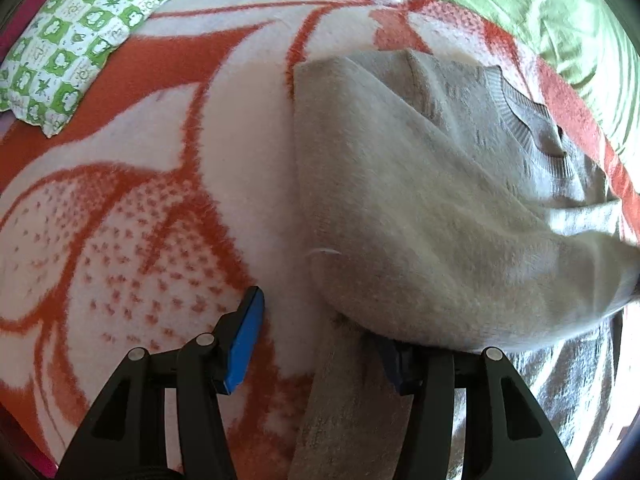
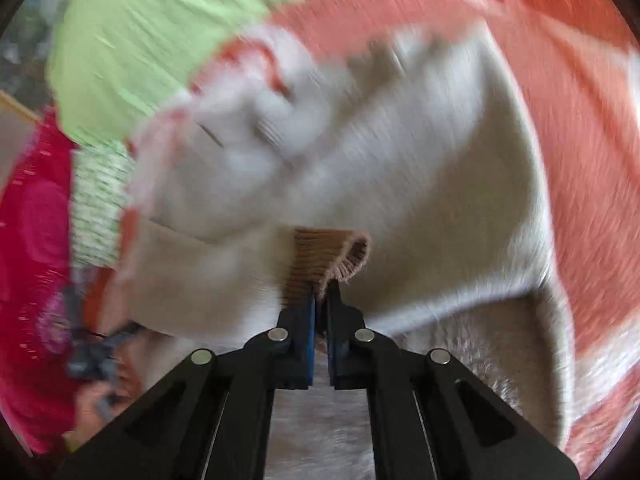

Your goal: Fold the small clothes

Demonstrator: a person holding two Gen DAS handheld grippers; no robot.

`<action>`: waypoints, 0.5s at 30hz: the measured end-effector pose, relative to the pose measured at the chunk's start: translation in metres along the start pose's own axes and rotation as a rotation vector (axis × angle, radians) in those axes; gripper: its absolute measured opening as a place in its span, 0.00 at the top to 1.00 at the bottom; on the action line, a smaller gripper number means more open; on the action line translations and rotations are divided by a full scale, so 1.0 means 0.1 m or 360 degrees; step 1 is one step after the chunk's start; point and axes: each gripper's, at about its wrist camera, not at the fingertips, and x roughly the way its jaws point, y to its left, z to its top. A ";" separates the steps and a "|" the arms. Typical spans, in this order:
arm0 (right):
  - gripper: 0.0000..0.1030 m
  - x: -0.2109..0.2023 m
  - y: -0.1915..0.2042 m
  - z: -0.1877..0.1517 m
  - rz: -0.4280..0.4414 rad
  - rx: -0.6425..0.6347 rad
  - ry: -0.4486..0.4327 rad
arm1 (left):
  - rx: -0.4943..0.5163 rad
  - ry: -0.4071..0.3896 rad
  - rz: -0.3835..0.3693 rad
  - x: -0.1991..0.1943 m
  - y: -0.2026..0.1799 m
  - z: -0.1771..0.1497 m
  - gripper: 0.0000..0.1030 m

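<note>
Lying on the orange-and-white blanket (image 1: 132, 216), the beige sweater (image 1: 420, 208) is the landmark here. Far to its left sits a green-checked cloth (image 1: 80, 36); beyond it, a light green sheet (image 1: 520, 4). The left gripper (image 1: 320, 336) stands about half open at the sweater's near-left edge, one blue pad bare over the blanket, the other tucked under a fold of the knit; whether it presses the fabric I cannot tell. The right gripper (image 2: 322, 292) is pinched tight on the sweater's ribbed cuff (image 2: 324, 256), seen through heavy blur.

sweater (image 1: 420, 208) on blanket (image 1: 120, 220)
</note>
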 end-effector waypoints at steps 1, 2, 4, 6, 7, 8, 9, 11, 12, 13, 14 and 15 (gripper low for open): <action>0.95 -0.20 0.07 0.11 0.0051 -0.0016 -0.0085 | -0.0015 -0.0007 0.0002 -0.01 -0.01 0.03 0.48; 0.95 -0.50 0.17 0.26 0.0101 -0.0053 -0.0209 | -0.0034 -0.0024 0.0007 -0.04 0.00 0.05 0.48; 0.95 -0.86 0.25 0.42 0.0097 -0.0124 -0.0351 | -0.0057 -0.0053 0.0030 -0.08 0.00 0.09 0.48; 0.95 -1.02 0.21 0.52 0.0007 -0.0181 -0.0410 | -0.0064 -0.0061 0.0087 -0.08 -0.01 0.12 0.50; 0.95 -1.00 0.13 0.53 -0.0047 -0.0184 -0.0403 | -0.0070 -0.0055 0.0099 -0.07 -0.01 0.13 0.50; 0.95 -0.92 0.00 0.51 -0.0119 -0.0168 -0.0360 | -0.0083 -0.0041 0.0100 -0.04 -0.01 0.13 0.50; 0.95 -0.82 -0.13 0.47 -0.0149 -0.0139 -0.0315 | -0.0098 -0.0028 0.0100 -0.02 0.00 0.13 0.50; 0.95 -0.58 -0.37 0.34 -0.0206 -0.0086 -0.0217 | -0.0120 -0.0010 0.0070 0.01 0.01 0.14 0.51; 0.95 -0.46 -0.47 0.26 -0.0229 -0.0071 -0.0166 | -0.0122 -0.0007 0.0028 0.00 0.01 0.14 0.51; 0.95 -0.38 -0.53 0.20 -0.0243 -0.0052 -0.0131 | -0.0111 -0.0006 -0.0016 -0.02 0.00 0.14 0.51; 0.95 -0.29 -0.61 0.11 -0.0247 -0.0016 -0.0096 | -0.0080 -0.0020 -0.0074 -0.07 -0.04 0.14 0.51; 0.95 -0.28 -0.66 0.10 -0.0244 0.0002 -0.0089 | -0.0036 -0.0040 -0.0093 -0.12 -0.09 0.13 0.51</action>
